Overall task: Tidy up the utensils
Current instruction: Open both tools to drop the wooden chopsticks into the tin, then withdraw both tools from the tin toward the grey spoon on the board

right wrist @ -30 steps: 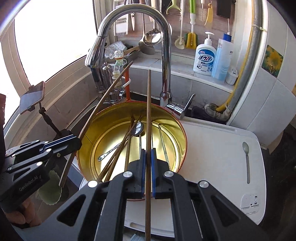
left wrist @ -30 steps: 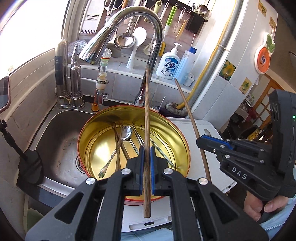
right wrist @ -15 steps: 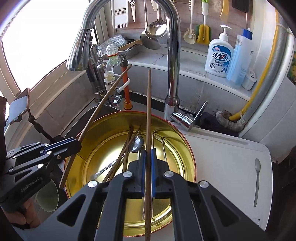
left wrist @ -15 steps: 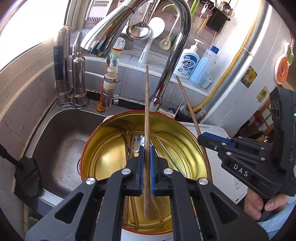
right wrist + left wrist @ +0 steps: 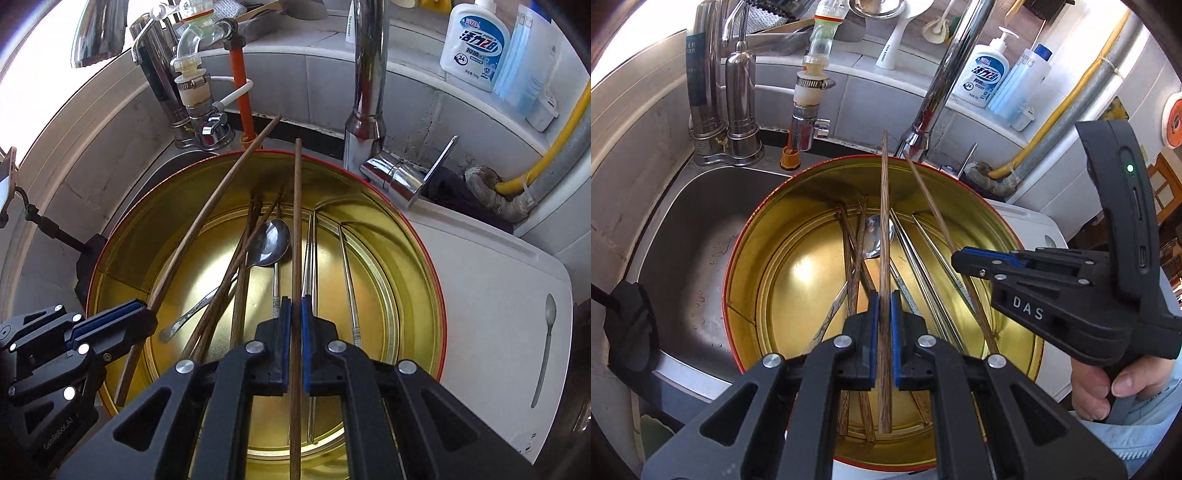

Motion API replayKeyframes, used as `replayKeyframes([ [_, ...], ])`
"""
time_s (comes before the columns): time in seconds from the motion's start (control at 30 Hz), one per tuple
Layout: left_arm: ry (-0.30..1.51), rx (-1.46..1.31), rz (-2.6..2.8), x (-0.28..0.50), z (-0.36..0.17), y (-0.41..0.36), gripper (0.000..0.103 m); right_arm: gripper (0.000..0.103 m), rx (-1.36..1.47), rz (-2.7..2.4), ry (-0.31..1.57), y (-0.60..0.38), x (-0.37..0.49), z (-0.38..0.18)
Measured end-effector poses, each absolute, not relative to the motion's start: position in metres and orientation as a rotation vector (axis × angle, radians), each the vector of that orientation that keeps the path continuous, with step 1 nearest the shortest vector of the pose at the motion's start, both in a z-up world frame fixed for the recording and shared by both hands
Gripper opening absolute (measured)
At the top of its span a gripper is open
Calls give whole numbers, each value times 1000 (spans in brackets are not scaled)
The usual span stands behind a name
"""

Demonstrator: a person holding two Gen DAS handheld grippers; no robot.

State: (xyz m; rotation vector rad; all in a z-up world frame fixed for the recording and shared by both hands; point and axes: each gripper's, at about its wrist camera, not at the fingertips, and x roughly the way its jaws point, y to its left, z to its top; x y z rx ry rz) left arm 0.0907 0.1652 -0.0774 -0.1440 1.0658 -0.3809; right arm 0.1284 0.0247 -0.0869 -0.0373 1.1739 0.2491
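Observation:
My left gripper (image 5: pixel 884 325) is shut on a dark wooden chopstick (image 5: pixel 884 236) and holds it over the round gold tin (image 5: pixel 750 258). My right gripper (image 5: pixel 293 328) is shut on another wooden chopstick (image 5: pixel 296 229), also over the tin (image 5: pixel 417 258). Each gripper shows in the other's view: the right gripper (image 5: pixel 964 258) with its chopstick (image 5: pixel 934 206), the left gripper (image 5: pixel 142 314) with its chopstick (image 5: pixel 207 229). In the tin lie several wooden chopsticks (image 5: pixel 240 280), metal chopsticks (image 5: pixel 308 258) and a metal spoon (image 5: pixel 269 242).
The tin sits partly over the steel sink (image 5: pixel 687 236) and partly on a white board (image 5: pixel 495 288). A small spoon (image 5: pixel 545 343) lies on the board at the right. The tall tap (image 5: pixel 367 81) rises just behind the tin. Soap bottles (image 5: pixel 476 44) stand on the ledge.
Both grippers have moved forward and down toward the tin with their chopsticks still held. The tin now fills most of both views.

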Motion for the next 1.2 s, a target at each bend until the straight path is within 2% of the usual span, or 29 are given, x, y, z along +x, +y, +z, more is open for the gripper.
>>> replayKeyframes([
  [0.27, 1145, -106, -361, 89, -95, 162, 6, 6, -31, 265, 1260, 28, 130, -107],
  [0.43, 1127, -69, -335, 85, -91, 162, 9, 7, -28, 266, 1225, 26, 127, -94],
  [0.47, 1120, -61, -321, 85, -89, 162, 23, 10, -33, 259, 1202, 25, 125, -89],
  [0.5, 1112, -54, -302, 83, -87, 164, 57, 28, -42, 247, 1181, 25, 123, -83],
  [0.53, 1098, -46, -283, 81, -83, 165, 72, 56, -48, 236, 1161, 24, 122, -77],
  [0.57, 1078, -45, -277, 78, -79, 167, 77, 74, -45, 225, 1139, 22, 120, -72],
  [0.73, 1051, -55, -273, 65, -68, 173, 77, 84, -23, 164, 1087, 14, 109, -59],
  [1.2, 1026, -22, -354, 26, -55, 181, 77, 87, 31, 100, 1043, 19, 55, -38],
])
